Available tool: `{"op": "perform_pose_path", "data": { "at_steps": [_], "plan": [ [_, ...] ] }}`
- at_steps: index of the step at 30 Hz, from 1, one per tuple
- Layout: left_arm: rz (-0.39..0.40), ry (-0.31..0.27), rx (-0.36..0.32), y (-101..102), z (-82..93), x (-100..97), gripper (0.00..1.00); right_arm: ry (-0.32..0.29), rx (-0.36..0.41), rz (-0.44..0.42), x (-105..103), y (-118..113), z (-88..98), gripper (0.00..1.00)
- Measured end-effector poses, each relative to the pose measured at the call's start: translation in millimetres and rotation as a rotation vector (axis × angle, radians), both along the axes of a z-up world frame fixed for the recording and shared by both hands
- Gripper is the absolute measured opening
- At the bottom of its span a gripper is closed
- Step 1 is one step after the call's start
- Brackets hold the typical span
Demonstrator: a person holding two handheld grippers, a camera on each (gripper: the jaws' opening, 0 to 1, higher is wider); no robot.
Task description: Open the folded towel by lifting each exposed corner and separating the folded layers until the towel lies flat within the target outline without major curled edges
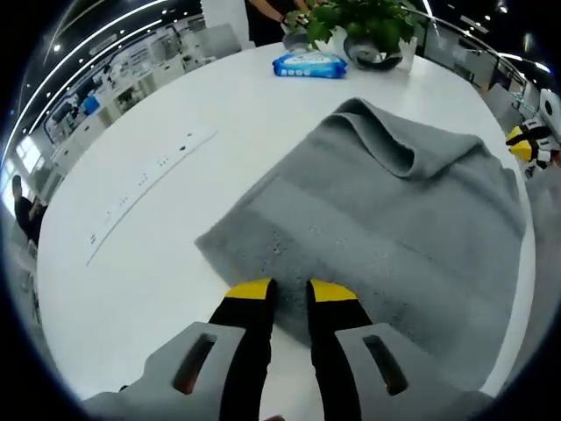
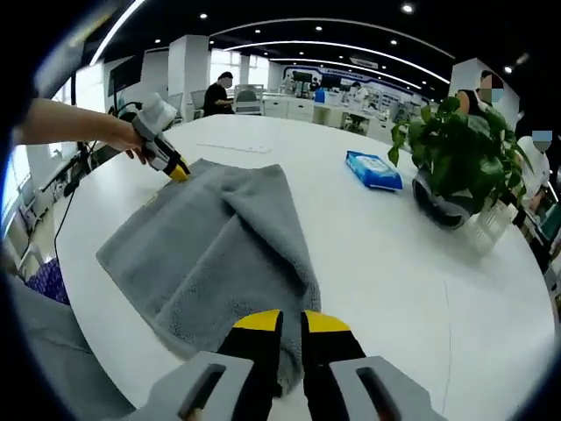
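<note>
Potted plant (image 2: 456, 158) beside wipes pack (image 2: 372, 170), near towel (image 2: 219, 254)

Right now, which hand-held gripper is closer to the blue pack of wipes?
Right, probably. The right hand-held gripper is at the towel edge facing the wipes pack; the left hand-held gripper sits at the towel's far corner.

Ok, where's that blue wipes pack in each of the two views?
Left gripper view: blue wipes pack at top centre, beyond the grey towel.
Right gripper view: it lies right of centre, right of the towel.
Shared landmark: the potted plant beside the pack.
</note>
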State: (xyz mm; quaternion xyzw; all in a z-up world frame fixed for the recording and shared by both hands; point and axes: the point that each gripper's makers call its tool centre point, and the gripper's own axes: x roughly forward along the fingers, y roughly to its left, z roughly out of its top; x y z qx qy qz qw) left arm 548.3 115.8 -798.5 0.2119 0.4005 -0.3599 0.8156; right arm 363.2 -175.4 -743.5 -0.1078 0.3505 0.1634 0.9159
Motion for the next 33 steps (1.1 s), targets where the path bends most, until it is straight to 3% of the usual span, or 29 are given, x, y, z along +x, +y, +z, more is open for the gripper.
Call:
{"op": "perform_pose_path", "data": {
  "at_steps": [10, 18, 27, 33],
  "plan": [
    [0.023, 0.018, -0.037, 1.0, -1.5, 2.7, 0.14, -0.038, -0.052, 0.189, 56.1, 62.4, -0.5, 0.17],
    [0.032, 0.005, -0.050, 0.5, -1.7, 2.5, 0.13, -0.069, -0.084, 0.321, 96.6, 110.9, -3.0, 0.14],
    [0.041, 0.022, -0.057, 0.2, -2.8, 3.9, 0.13, -0.083, -0.070, 0.368, 124.6, 132.1, -17.8, 0.13],
    [0.050, 0.022, -0.056, -1.7, -3.8, 5.8, 0.13, -0.067, -0.085, 0.400, 131.5, 138.2, -35.0, 0.13]
  ]
}}
